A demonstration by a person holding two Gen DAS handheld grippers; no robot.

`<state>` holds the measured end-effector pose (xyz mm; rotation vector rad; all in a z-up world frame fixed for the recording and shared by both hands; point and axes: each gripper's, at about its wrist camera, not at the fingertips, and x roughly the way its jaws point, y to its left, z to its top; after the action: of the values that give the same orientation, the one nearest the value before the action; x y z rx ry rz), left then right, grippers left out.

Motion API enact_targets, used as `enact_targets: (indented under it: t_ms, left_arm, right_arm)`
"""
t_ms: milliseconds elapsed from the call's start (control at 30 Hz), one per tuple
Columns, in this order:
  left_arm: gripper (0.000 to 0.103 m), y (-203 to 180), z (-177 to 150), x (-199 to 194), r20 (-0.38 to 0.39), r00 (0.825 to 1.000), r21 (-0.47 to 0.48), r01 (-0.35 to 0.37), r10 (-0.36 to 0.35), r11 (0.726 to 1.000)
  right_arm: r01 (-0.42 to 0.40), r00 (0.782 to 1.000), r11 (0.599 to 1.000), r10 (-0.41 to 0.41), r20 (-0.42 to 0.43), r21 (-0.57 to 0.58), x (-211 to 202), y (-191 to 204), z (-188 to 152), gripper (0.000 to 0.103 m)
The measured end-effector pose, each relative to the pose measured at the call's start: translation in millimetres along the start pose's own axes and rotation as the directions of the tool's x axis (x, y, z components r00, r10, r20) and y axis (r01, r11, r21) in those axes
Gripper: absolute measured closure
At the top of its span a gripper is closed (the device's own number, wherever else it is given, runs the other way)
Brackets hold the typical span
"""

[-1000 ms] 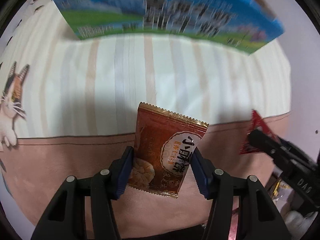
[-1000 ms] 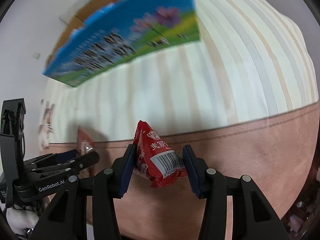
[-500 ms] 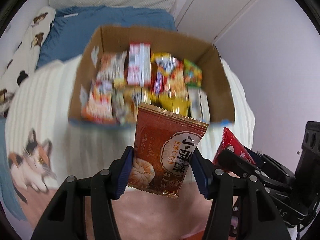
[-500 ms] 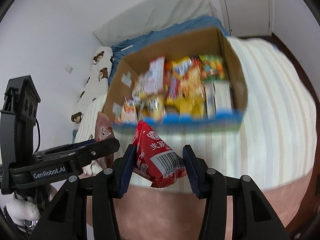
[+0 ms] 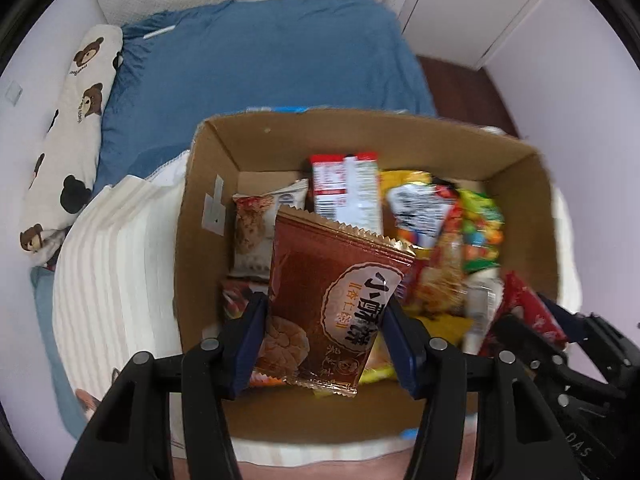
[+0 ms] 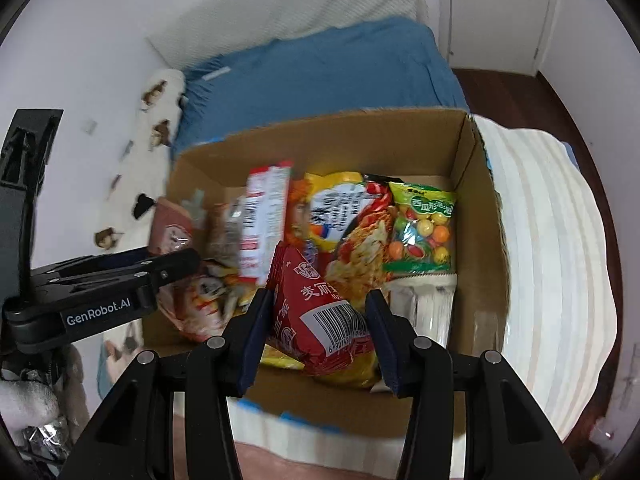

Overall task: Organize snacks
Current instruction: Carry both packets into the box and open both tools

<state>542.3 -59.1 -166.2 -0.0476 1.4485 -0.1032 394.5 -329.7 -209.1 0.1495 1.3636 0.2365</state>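
My left gripper (image 5: 324, 336) is shut on a brown pastry packet (image 5: 332, 300) and holds it above the open cardboard box (image 5: 360, 132). My right gripper (image 6: 316, 332) is shut on a red snack packet (image 6: 316, 312) above the same box (image 6: 484, 240). The box holds several snack packs, among them a green candy bag (image 6: 420, 228) and a red and white carton (image 5: 346, 188). The right gripper and its red packet show at the right edge of the left wrist view (image 5: 532, 312). The left gripper shows at the left in the right wrist view (image 6: 120, 284).
The box stands on a cream striped blanket (image 6: 556, 260) on a bed with a blue sheet (image 5: 260, 64). A bear-print pillow (image 5: 68, 120) lies along the left wall. A white door (image 6: 496, 12) and dark floor are at the back right.
Both grippers rose and moved forward with their packets. One second ago I saw the box's blue printed side; now I look down into the open box from above it.
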Motion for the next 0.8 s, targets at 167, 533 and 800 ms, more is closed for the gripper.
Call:
enact_targets:
  t_ms: [167, 533, 800]
  left_arm:
    - [0.049, 0, 12, 33, -0.057, 0.998, 0.004, -0.033, 0.033, 0.999]
    - [0.02, 5, 11, 55, -0.116, 0.993, -0.041, -0.02, 0.015, 0.999]
    - [0.013, 2, 3, 39, -0.065, 0.997, -0.014, -0.04, 0.039, 0.999]
  right_arm:
    - [0.026, 0.996, 0.998, -0.022, -0.085, 0.051, 44, -15, 17, 0.052]
    - [0.132, 0.976, 0.989, -0.117, -0.185, 0.069, 81, -30, 19, 0.003]
    - [0.163, 0.974, 0.985, -0.151, -0.169, 0.059, 76, -23, 13, 0.003]
